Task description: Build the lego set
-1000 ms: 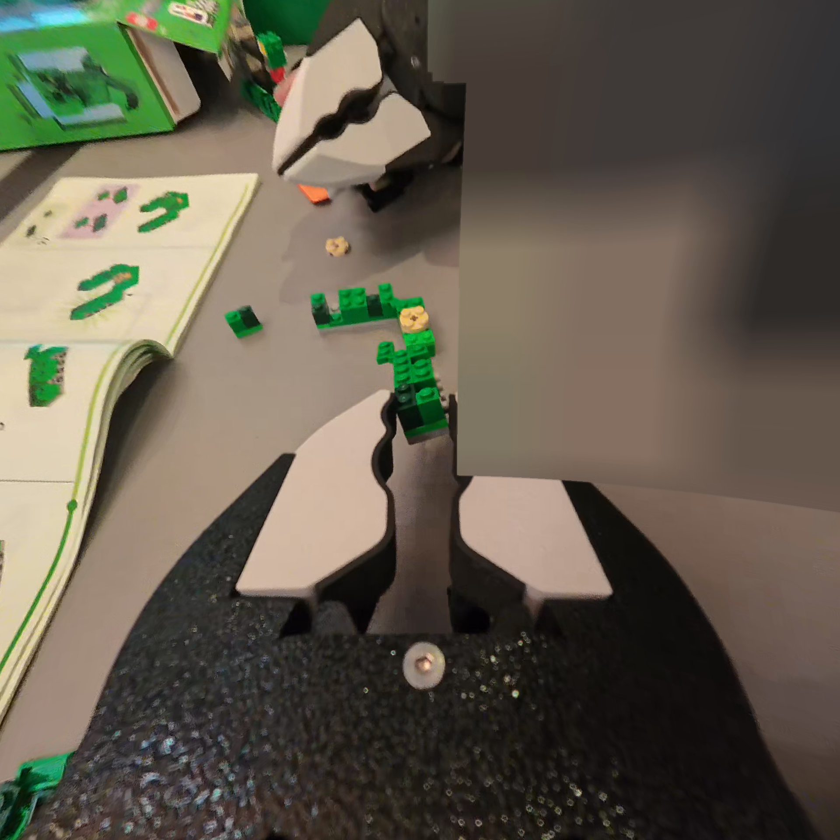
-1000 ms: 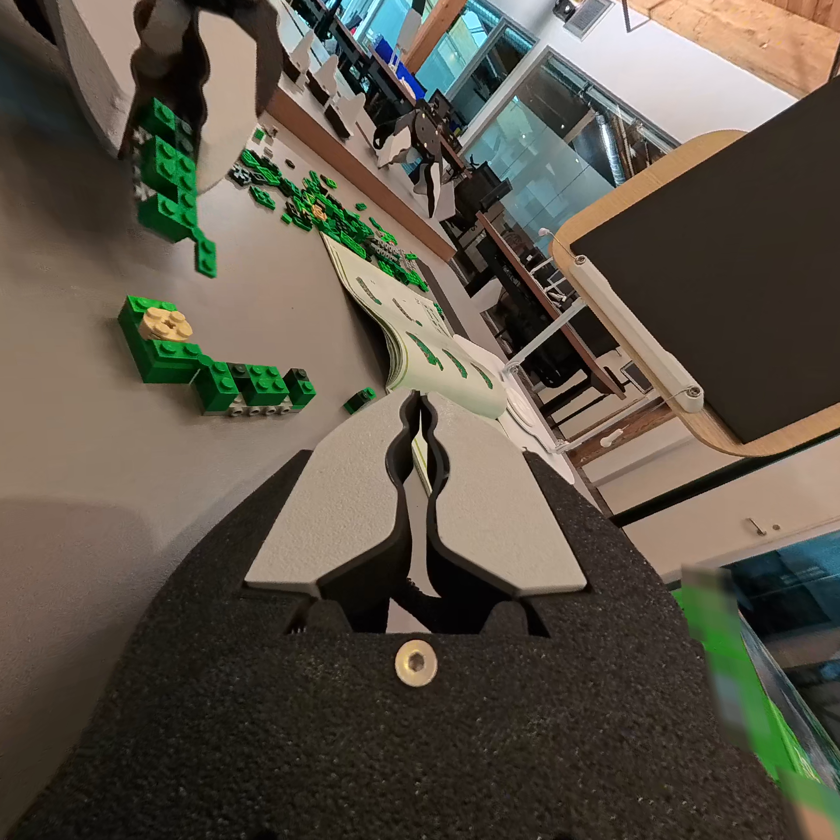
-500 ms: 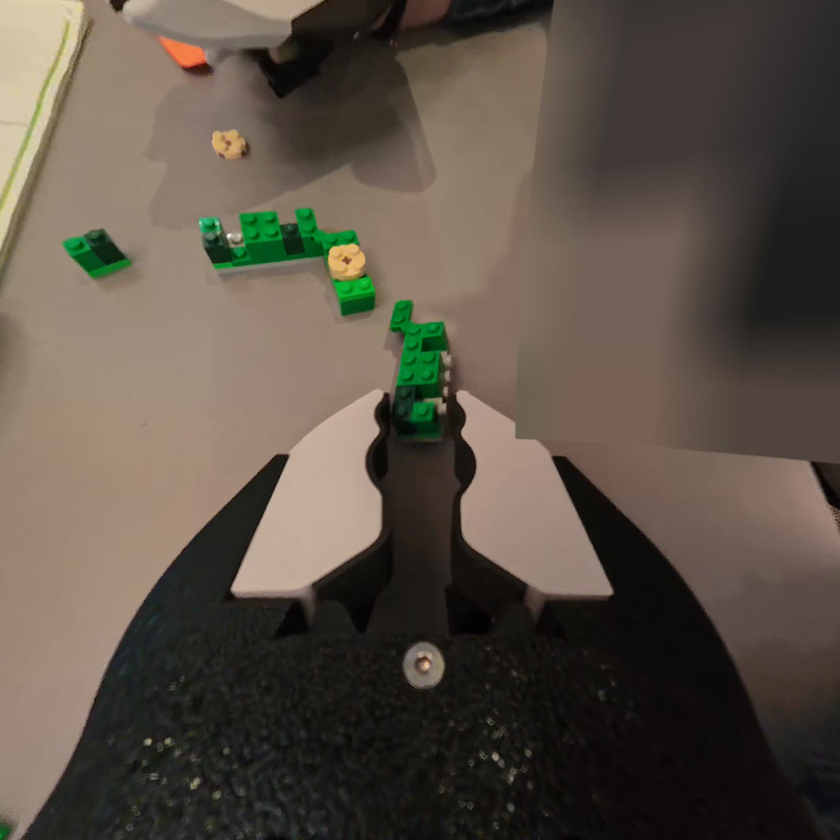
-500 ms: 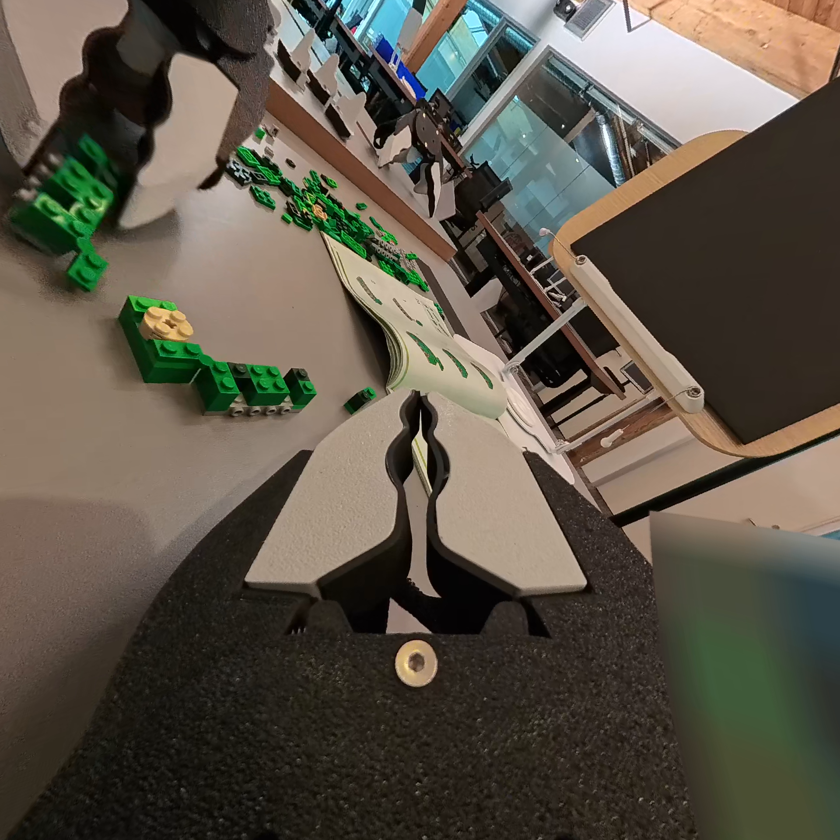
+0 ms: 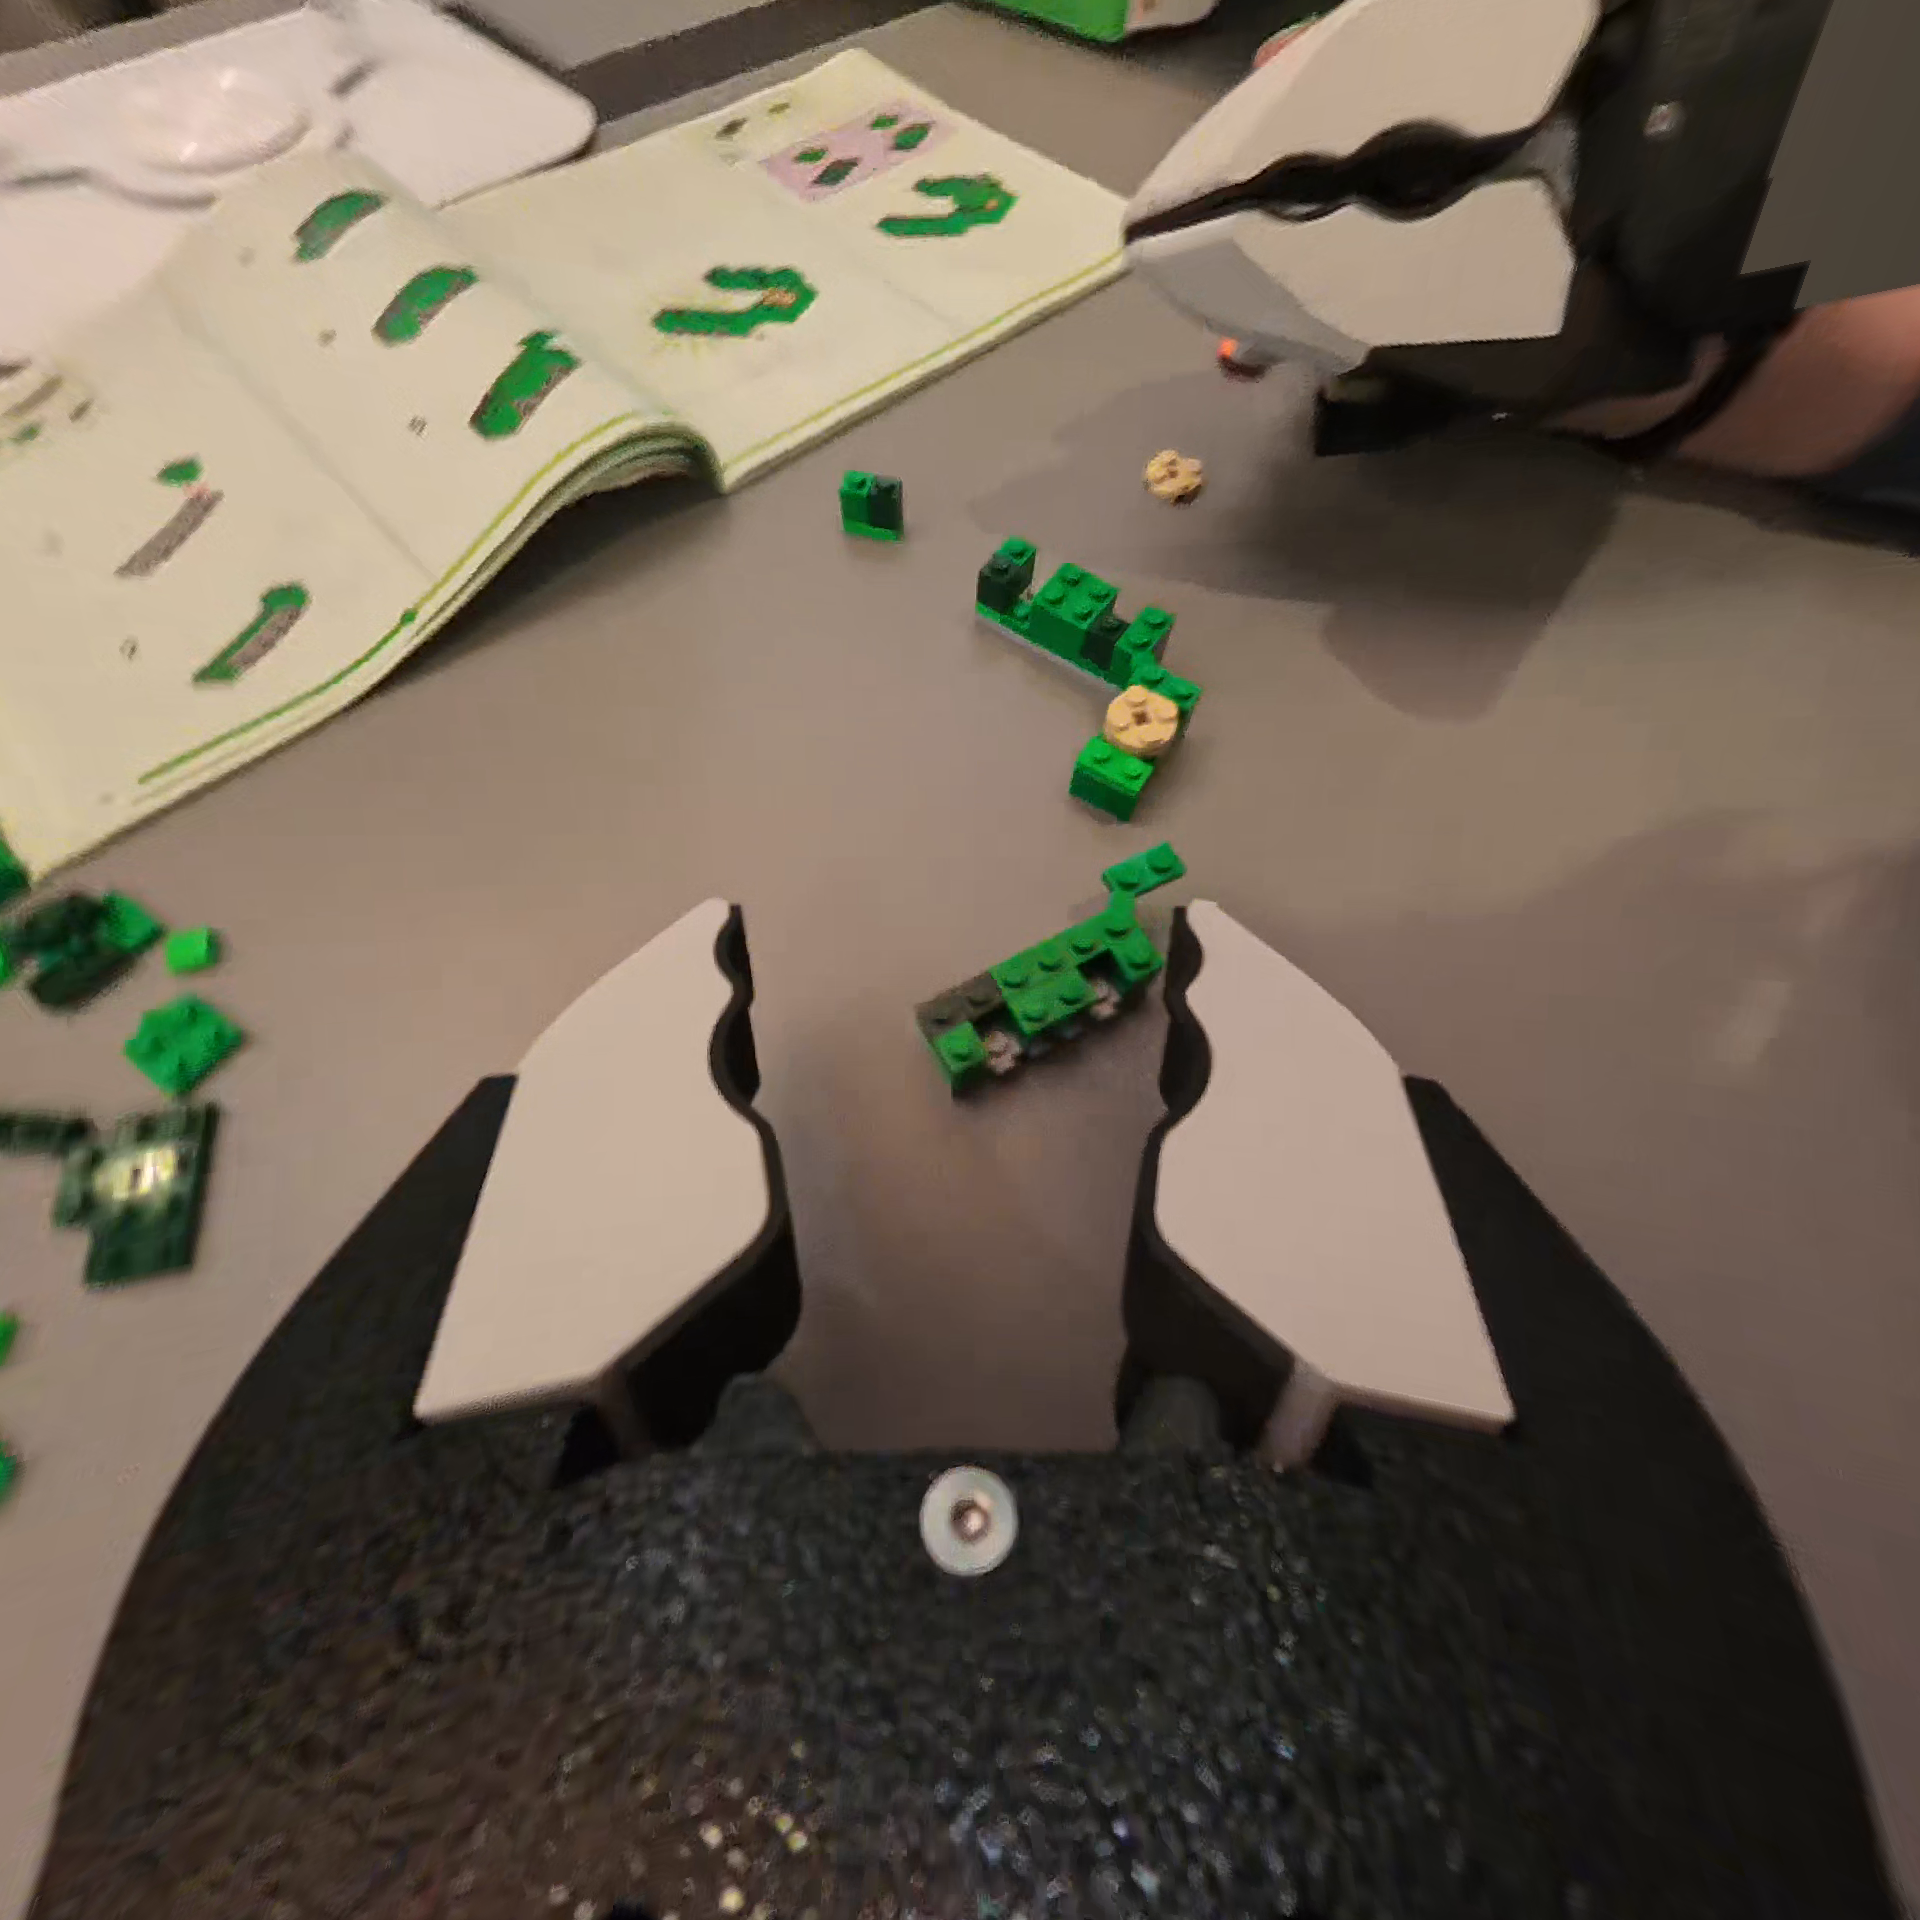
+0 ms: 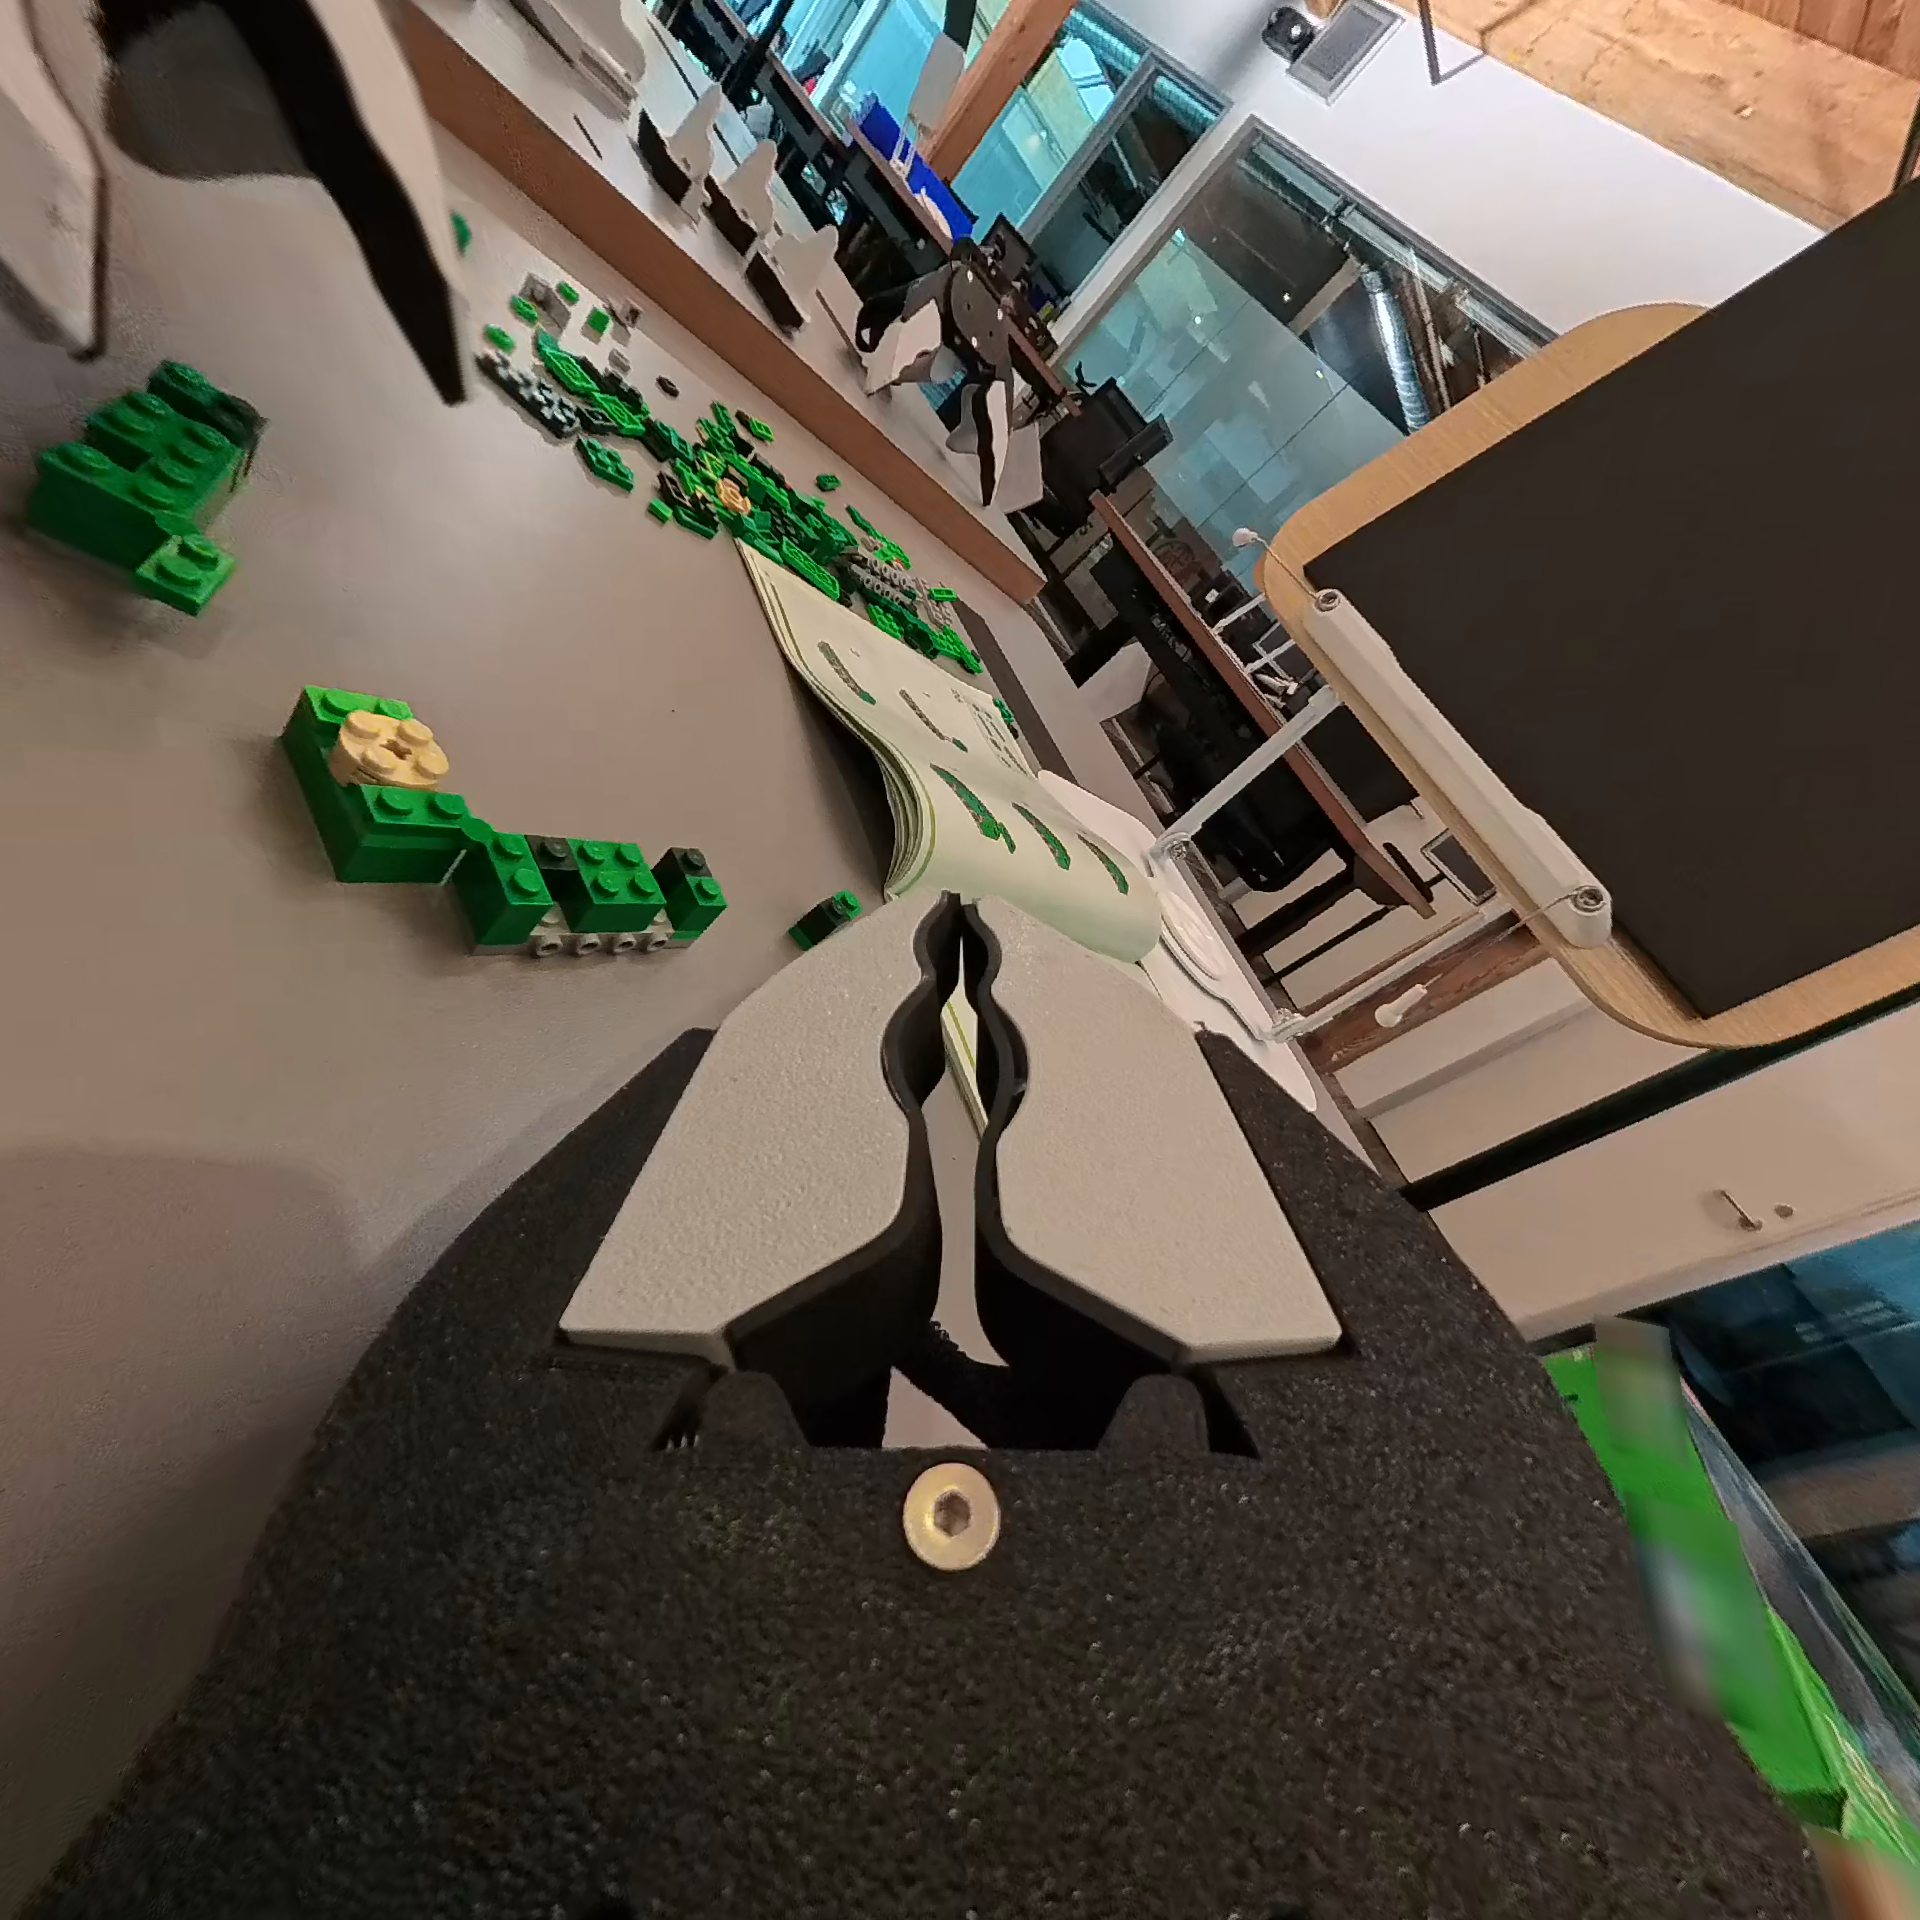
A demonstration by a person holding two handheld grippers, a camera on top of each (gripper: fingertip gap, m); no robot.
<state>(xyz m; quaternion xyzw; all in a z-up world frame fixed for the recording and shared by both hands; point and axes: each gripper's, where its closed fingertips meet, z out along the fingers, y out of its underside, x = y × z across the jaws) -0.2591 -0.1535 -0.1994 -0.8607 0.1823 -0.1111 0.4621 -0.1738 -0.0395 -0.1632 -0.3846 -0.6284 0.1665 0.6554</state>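
Lego strip (image 5: 1049, 987), green with some dark bricks and grey studs along one side, lies flat on the grey table (image 5: 644, 790) between the spread fingers of the left gripper (image 5: 956, 925), touching neither; jaws wide, holding nothing; its long axis runs from near-left to far-right, the thin plate end pointing away toward the second lego piece (image 5: 1101, 665); that piece, an L-shape with a tan round stud on its corner, sits just beyond, apart from the strip; a small green brick (image 5: 871, 505) and a loose tan round piece (image 5: 1174, 476) lie farther out; open instruction booklet (image 5: 436, 343) far left, loose green parts (image 5: 135, 1101) at the left edge, blurred; right gripper (image 5: 1143, 223) far right, jaws nearly together with a thin gap, nothing seen between them; a bare forearm behind it is cut off by the frame. Right wrist view: same grey table, a wooden edge strip beyond it, then desks, glass partitions and a white wall; a dark board with a wooden rim stands at right; green blur at the lower right is unreadable.
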